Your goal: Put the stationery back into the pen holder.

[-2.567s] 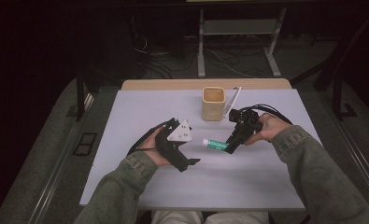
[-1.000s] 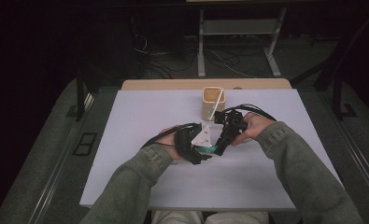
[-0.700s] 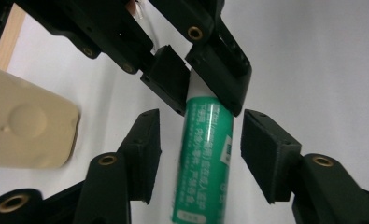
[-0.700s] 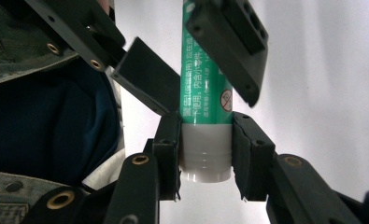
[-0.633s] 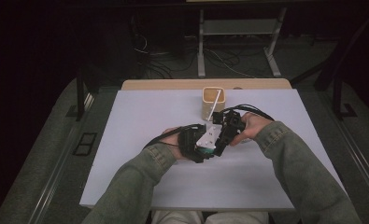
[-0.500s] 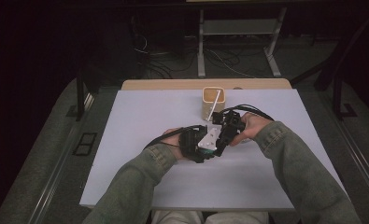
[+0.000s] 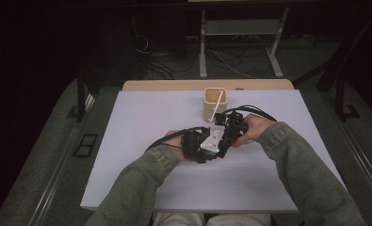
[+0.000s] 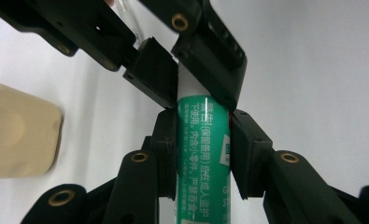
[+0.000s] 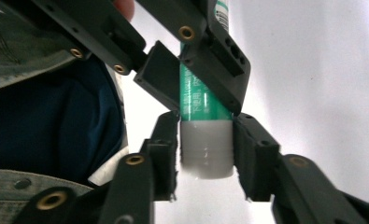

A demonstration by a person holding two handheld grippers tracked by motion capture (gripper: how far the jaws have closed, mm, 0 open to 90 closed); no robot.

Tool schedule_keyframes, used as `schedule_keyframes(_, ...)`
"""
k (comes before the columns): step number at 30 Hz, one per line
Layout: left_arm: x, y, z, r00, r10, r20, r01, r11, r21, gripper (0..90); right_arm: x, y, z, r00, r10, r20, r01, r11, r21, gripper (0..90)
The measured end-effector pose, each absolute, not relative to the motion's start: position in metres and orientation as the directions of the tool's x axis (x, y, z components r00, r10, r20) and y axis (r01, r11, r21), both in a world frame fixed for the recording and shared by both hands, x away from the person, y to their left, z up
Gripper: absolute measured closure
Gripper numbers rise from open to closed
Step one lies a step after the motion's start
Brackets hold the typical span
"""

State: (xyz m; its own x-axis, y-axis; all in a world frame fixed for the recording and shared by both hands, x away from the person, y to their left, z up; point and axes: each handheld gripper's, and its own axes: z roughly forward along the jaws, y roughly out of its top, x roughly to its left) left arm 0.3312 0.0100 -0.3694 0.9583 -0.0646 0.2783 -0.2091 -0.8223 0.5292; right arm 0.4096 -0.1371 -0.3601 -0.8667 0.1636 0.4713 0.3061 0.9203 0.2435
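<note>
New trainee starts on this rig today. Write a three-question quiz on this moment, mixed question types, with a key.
1. True or false: the left gripper is shut on the green body of the tube.
2. Which part of the tube does the right gripper hold? A. its white cap B. its green body C. nothing
3. Fill in: the white stick stands in the ____ at the back of the table.

Key: 1 true; 2 A; 3 cup.
</note>
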Motion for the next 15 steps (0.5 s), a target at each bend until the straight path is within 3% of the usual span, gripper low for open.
schedule_keyframes(7, 0.337, 0.015, -0.368, 0.961, -0.042, 0.274, -0.190, -0.818, 0.542, 64.5, 0.408, -0.150, -0.352, -0.864, 0.180, 0.470, 0.344, 0.892, 0.293, 49.7)
schedule_keyframes(15, 0.344, 0.023, -0.366, 0.963, 0.000, 0.269, -0.162, -0.799, 0.579, 64.5, 0.402, -0.177, -0.344, -0.889, 0.226, 0.397, 0.390, 0.830, 0.400, 28.4)
